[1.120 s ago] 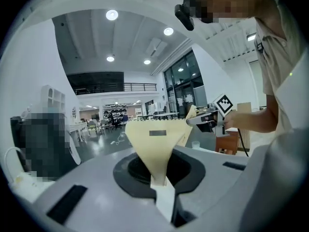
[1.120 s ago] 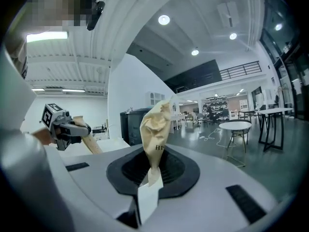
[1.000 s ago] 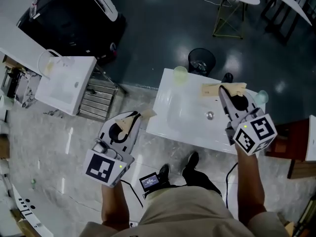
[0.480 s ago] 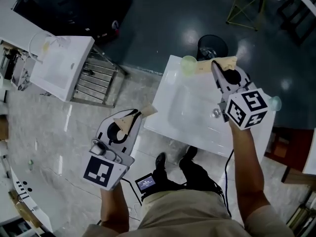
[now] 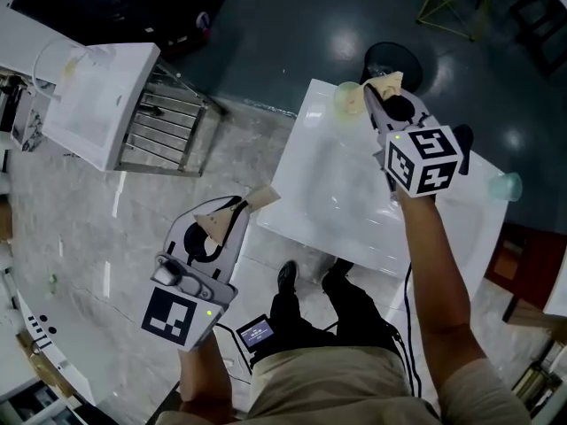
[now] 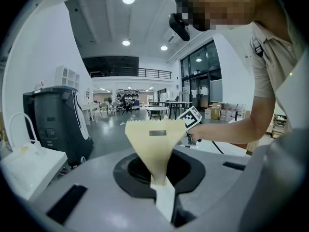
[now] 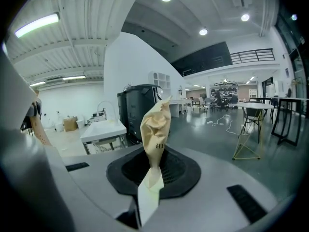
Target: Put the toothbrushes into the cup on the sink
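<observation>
Presently the right gripper, jaws clamped on a tan packet, hangs at the sink's far edge beside the cup; the left gripper clamps another packet off the near-left corner.

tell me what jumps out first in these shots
Each gripper's jaws are shut on a tan paper packet. The left gripper holds a flat packet just off the near corner of the white sink, over the floor. The right gripper holds a crumpled packet above the sink's far edge, right beside a pale green cup.
</observation>
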Demonstrator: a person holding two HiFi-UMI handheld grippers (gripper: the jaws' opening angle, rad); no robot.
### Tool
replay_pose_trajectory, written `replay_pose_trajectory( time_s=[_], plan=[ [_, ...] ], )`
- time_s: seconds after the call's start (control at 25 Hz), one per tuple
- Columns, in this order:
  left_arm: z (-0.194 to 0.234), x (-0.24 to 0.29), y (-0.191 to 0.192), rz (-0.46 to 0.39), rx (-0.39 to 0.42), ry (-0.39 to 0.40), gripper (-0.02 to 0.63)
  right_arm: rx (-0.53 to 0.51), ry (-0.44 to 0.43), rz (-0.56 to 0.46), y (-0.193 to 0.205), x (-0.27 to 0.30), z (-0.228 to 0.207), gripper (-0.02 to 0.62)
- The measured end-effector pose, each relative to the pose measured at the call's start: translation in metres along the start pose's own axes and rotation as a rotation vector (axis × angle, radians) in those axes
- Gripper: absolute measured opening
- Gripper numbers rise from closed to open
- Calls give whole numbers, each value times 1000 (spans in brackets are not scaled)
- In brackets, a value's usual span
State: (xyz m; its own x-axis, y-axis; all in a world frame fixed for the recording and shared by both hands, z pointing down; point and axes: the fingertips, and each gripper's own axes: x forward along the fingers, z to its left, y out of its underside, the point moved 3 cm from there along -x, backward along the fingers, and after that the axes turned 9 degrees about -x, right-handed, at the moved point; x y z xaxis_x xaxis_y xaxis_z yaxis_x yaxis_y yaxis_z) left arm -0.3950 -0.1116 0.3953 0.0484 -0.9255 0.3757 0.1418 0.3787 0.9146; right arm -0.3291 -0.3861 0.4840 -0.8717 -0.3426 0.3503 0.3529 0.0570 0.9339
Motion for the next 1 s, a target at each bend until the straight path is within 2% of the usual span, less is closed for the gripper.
replay_pose_trajectory(
  time_s=[0.4,0.76,0.84,0.92,1.0],
  plan=[
    [14,5,26,21,-28,-7,32,18,21,42,36,35,-1,32],
    [17,10,40,26,-36,-3,32,21,35,79,58,42,-3,34],
    [18,10,41,28,-37,-1,32,20,45,88,59,43,-3,55],
    [17,10,41,27,-36,1,32,19,55,94,60,43,-4,120],
    [17,9,39,24,-33,3,32,18,60,96,59,42,-4,143]
  ],
)
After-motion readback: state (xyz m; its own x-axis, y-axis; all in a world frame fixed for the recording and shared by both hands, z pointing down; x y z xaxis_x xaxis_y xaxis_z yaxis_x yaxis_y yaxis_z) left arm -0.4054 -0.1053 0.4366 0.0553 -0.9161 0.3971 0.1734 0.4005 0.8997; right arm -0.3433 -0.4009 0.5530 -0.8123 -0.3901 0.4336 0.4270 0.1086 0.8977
